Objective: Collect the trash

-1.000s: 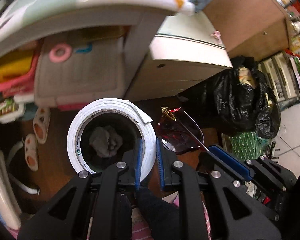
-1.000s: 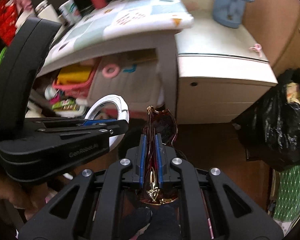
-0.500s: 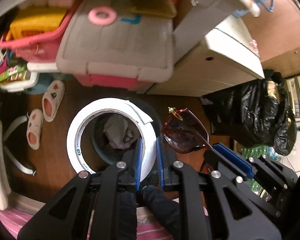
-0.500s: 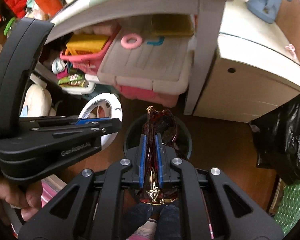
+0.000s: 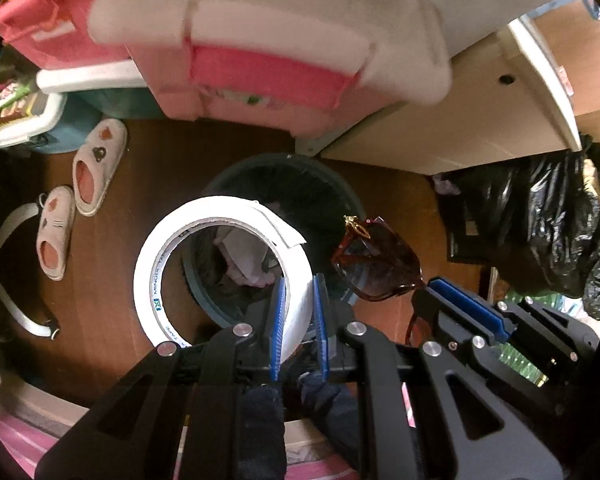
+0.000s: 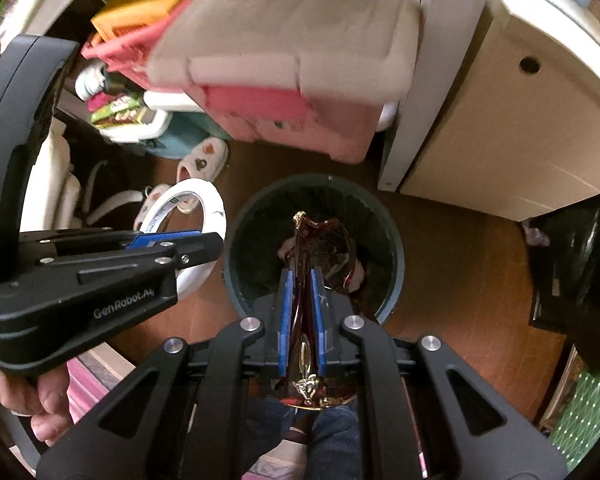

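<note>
Your left claw [image 5: 298,300] clenched on white tape roll [image 5: 220,276], your right claw [image 6: 300,300] clenched on brown sunglasses [image 6: 320,248], both above dark round bin [image 6: 392,240], pink storage box [image 5: 268,72] far.

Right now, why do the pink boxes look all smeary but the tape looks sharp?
Left wrist view: the pink storage box is motion-blurred, while the tape roll in the left gripper stays crisp. Right wrist view: the same box is smeared, the sunglasses sharp.

black gripper [image 6: 300,276] frames, silver screws, blue pads; white "genrobot.ai" lettering; dark jeans [image 6: 332,436].
</note>
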